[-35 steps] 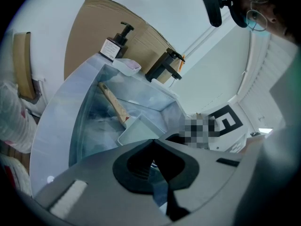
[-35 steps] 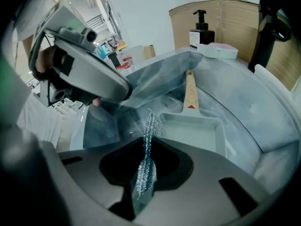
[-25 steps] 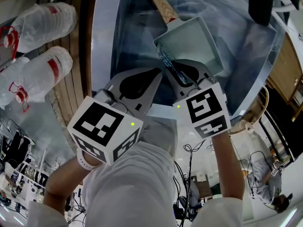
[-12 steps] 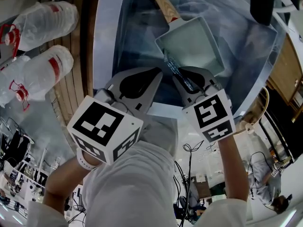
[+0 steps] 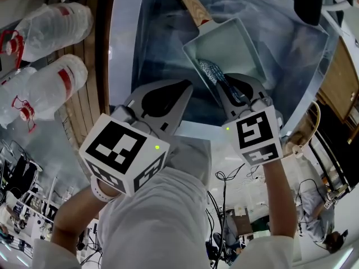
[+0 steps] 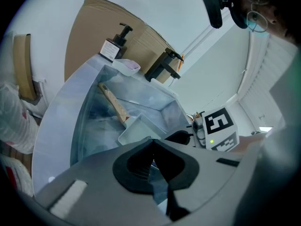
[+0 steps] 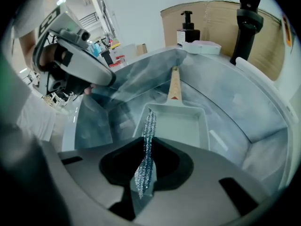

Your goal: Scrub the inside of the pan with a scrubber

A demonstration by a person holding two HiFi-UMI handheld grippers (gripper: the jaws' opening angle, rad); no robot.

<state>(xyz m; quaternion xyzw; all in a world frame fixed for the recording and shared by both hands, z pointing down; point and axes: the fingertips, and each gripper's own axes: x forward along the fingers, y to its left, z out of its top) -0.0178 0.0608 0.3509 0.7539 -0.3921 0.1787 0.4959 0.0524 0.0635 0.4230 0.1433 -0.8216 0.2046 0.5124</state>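
A square grey pan (image 5: 230,49) with a wooden handle (image 5: 190,3) lies in the steel sink (image 5: 291,43). My right gripper (image 5: 220,80) is shut on a silvery mesh scrubber (image 5: 208,69), which hangs over the pan's near left part. In the right gripper view the scrubber (image 7: 149,126) sticks out past the jaws toward the pan (image 7: 183,126); whether it touches the pan floor is unclear. My left gripper (image 5: 187,87) hovers over the sink's near edge, left of the pan, shut with nothing in it (image 6: 151,142).
A pump soap bottle (image 7: 187,29) and a black faucet (image 7: 247,22) stand at the sink's far rim, before cardboard. Two plastic bottles (image 5: 50,21) lie on the wooden counter (image 5: 90,88) left of the sink.
My right gripper has shifted to the right and further over the pan, carrying the scrubber inside the pan's rim. The left gripper has stayed put.
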